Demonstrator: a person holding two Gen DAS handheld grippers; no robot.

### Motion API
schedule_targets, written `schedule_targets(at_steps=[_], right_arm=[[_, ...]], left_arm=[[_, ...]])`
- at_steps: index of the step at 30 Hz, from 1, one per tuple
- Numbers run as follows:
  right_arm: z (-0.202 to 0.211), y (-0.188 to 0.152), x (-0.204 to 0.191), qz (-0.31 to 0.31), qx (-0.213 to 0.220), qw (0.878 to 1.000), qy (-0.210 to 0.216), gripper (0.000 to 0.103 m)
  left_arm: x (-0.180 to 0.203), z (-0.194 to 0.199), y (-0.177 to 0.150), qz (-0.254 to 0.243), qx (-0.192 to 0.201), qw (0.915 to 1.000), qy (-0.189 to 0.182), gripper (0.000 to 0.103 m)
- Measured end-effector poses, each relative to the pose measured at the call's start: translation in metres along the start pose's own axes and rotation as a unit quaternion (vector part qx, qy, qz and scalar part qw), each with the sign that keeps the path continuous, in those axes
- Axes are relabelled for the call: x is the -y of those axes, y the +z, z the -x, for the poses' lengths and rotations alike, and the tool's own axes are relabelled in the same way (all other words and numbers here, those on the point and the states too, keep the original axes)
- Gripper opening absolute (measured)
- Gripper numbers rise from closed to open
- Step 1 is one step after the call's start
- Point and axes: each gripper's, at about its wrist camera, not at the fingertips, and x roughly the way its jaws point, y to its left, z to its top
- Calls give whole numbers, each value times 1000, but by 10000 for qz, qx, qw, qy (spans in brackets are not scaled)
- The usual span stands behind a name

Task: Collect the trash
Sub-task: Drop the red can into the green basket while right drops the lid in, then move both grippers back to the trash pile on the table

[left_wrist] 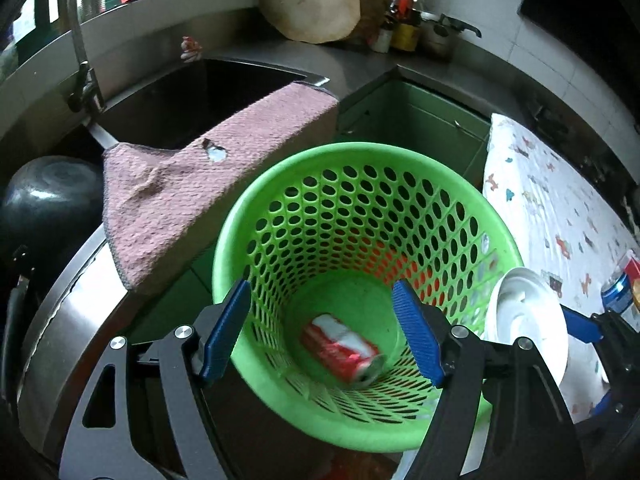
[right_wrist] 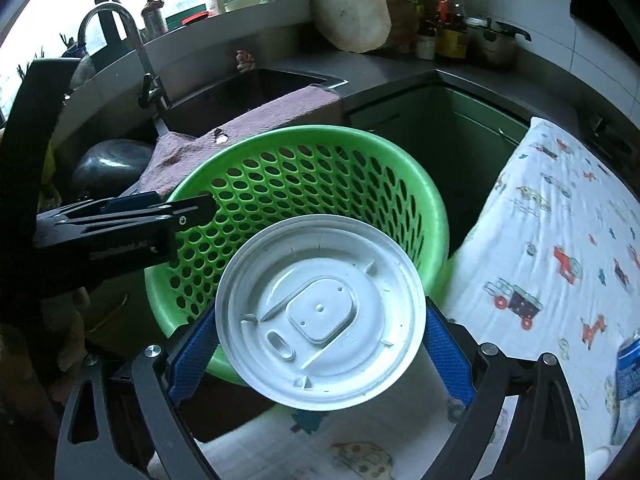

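Kitchen worktop runs behind a green basket (left_wrist: 360,168). My left gripper (left_wrist: 324,336) hangs released above it; a red can (left_wrist: 342,346) already lies inside. My right gripper (right_wrist: 320,344) clasps a white lid (right_wrist: 320,316) beside the rim, not yet dropped in.

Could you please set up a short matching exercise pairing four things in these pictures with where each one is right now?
Things:
1. red can
2. white lid
3. pink cloth
4. round wooden block

Places:
A. draped over the sink's edge
B. at the back of the counter, by the bottles
C. lying on the bottom of the green basket
D. between the right gripper fingers

Pairs: 1-C, 2-D, 3-A, 4-B
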Motion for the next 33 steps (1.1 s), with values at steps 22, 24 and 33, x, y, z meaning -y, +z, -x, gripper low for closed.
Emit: schedule_targets(at_steps=[22,24,33], right_arm=[[26,-3,0,83,323,9994,-41,93],[34,-8,2,118,365,9992,-114,93],[86,-48,39,-148,434,9967,-671,93]], left_arm=[[2,27,-1,33,214,9997,62,77],[4,30,-2,9,240,9997,39,77],[43,54,-15,-288,447,9984,-208,77]])
